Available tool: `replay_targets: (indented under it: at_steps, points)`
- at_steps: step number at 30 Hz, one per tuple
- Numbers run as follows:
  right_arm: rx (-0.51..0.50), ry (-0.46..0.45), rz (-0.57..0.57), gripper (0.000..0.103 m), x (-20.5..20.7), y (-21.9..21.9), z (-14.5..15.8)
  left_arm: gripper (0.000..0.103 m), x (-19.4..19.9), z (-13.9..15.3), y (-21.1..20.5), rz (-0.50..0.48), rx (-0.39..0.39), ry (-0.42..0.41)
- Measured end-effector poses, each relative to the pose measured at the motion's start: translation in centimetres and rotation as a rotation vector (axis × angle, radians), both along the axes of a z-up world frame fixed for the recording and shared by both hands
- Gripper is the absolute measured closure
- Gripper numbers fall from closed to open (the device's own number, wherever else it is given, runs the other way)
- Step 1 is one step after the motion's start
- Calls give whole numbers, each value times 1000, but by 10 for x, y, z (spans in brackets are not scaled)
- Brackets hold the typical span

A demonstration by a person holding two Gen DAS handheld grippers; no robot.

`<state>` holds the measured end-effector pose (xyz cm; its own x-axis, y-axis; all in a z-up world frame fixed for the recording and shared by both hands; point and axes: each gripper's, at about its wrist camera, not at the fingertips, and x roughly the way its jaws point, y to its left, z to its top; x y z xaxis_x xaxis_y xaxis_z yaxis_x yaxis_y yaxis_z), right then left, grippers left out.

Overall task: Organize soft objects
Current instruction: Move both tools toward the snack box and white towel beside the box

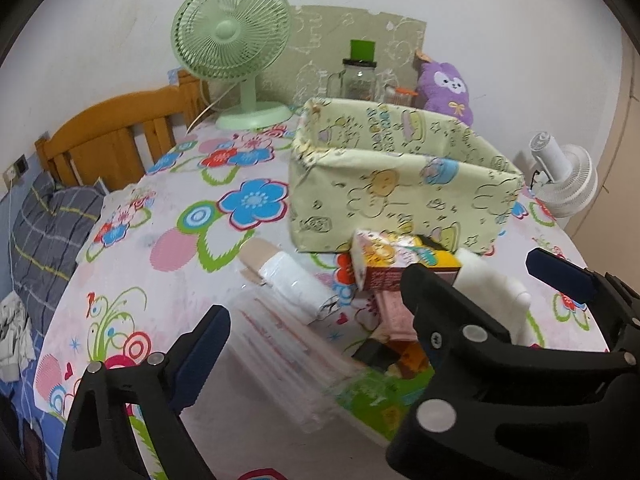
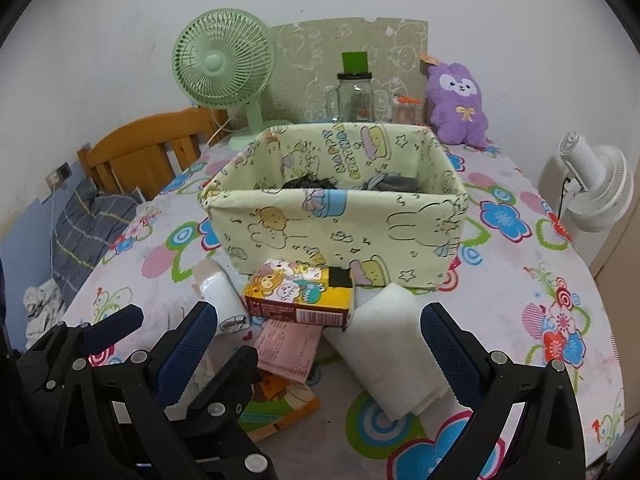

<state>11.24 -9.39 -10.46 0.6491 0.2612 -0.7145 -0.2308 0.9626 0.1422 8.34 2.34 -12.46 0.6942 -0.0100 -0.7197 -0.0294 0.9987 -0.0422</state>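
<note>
A pale yellow fabric bin (image 2: 340, 224) with cartoon prints stands mid-table; dark cloth items (image 2: 308, 183) lie inside. It also shows in the left wrist view (image 1: 400, 184). In front of it lie a yellow tissue pack (image 2: 304, 292), a white tissue roll pack (image 2: 222, 296), a folded white towel (image 2: 396, 356) and a pink packet (image 2: 286, 346). A clear plastic packet (image 1: 296, 344) lies between my left gripper's fingers. My left gripper (image 1: 308, 316) is open just above it. My right gripper (image 2: 320, 328) is open, straddling the towel and pink packet. A purple plush (image 2: 458, 106) sits at the back.
A green fan (image 2: 224, 68), a glass jar (image 2: 356, 96) and a small container (image 2: 406, 110) stand at the back. A white fan (image 2: 596, 188) is off the right edge. A wooden headboard (image 2: 148, 148) and grey bedding (image 2: 84, 232) lie left. A colourful booklet (image 2: 280, 404) lies near the front.
</note>
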Motion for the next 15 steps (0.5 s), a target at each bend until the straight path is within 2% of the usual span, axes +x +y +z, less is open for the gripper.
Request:
replay_targets:
  at_steps: [11,15]
  points:
    - [-19,27,29,0,8,20,-12,19,8,-16,18,38,-31,56]
    - [-24,42,27,0,13,25,-18,30,15,-26,29,48,-72,98]
